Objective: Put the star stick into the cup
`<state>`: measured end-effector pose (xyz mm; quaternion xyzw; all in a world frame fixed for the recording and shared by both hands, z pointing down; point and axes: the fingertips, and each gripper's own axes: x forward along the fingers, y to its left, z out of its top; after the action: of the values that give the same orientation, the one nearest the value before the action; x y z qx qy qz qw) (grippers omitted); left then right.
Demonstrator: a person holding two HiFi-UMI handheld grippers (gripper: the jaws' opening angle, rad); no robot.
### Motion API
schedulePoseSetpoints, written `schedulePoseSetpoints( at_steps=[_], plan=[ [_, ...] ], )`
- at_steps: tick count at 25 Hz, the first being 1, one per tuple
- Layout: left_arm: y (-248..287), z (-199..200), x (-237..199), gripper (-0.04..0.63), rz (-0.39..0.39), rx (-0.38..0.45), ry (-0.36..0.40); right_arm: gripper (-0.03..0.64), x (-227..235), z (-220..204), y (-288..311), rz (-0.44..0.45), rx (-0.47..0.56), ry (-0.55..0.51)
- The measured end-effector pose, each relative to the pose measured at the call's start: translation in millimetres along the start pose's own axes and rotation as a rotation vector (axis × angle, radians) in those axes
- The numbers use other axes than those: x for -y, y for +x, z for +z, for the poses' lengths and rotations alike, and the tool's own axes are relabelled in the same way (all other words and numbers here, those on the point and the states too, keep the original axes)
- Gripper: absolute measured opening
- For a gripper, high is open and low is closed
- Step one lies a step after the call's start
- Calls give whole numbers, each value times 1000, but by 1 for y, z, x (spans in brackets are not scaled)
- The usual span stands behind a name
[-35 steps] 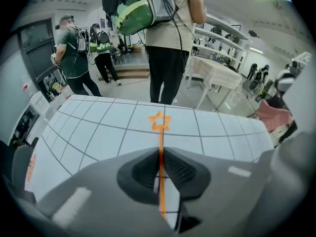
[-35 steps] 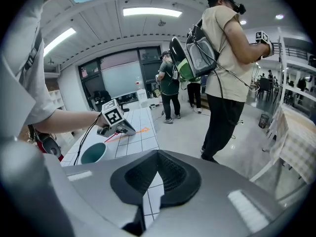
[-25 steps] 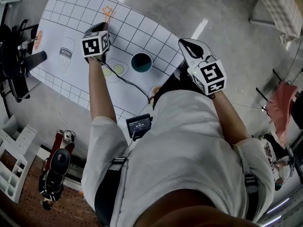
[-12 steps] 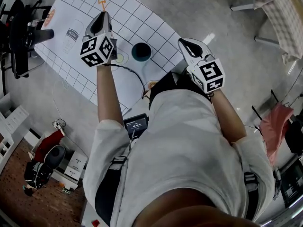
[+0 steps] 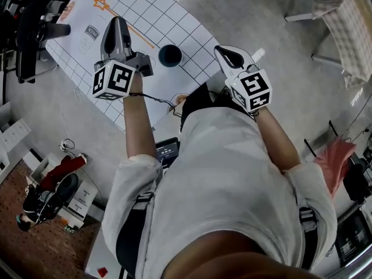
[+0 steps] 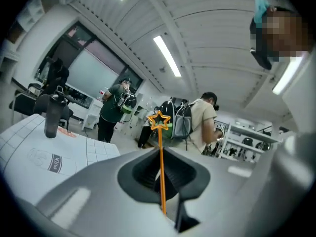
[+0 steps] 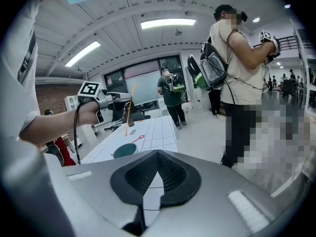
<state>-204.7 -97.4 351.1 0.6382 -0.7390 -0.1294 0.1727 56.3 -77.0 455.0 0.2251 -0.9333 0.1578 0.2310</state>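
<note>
Stick: thin orange star-tipped stick (image 6: 161,167) clamped between the jaws of the left gripper (image 5: 115,23), star end out ahead, held over the white gridded mat (image 5: 186,23).
Cup: dark teal round cup (image 5: 170,55) upright on the mat; the stick's lower end is just left of it in the head view, outside it.
Left gripper view: alone shows the pads pinching the shaft.
Right gripper view: right gripper (image 7: 157,154) jaws together at the tips, nothing between; beyond them, the stick stands steep above the mat.
Surface: mat carries printed outlines, one marked "milk".
Room: grey floor (image 5: 279,57), ceiling strip lights (image 6: 167,56), people wearing backpacks (image 6: 200,122), shelving (image 6: 247,142).
</note>
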Motion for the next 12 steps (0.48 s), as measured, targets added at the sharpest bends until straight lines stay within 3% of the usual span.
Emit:
schedulePoseSetpoints(
  at_steps=[6, 12],
  plan=[
    [-22, -21, 15, 17, 14, -2, -47, -2, -3, -4, -3, 19, -10, -11],
    [-34, -56, 25, 18, 6, -52, -19, -2, -10, -13, -1, 33, -33, -12]
  ],
)
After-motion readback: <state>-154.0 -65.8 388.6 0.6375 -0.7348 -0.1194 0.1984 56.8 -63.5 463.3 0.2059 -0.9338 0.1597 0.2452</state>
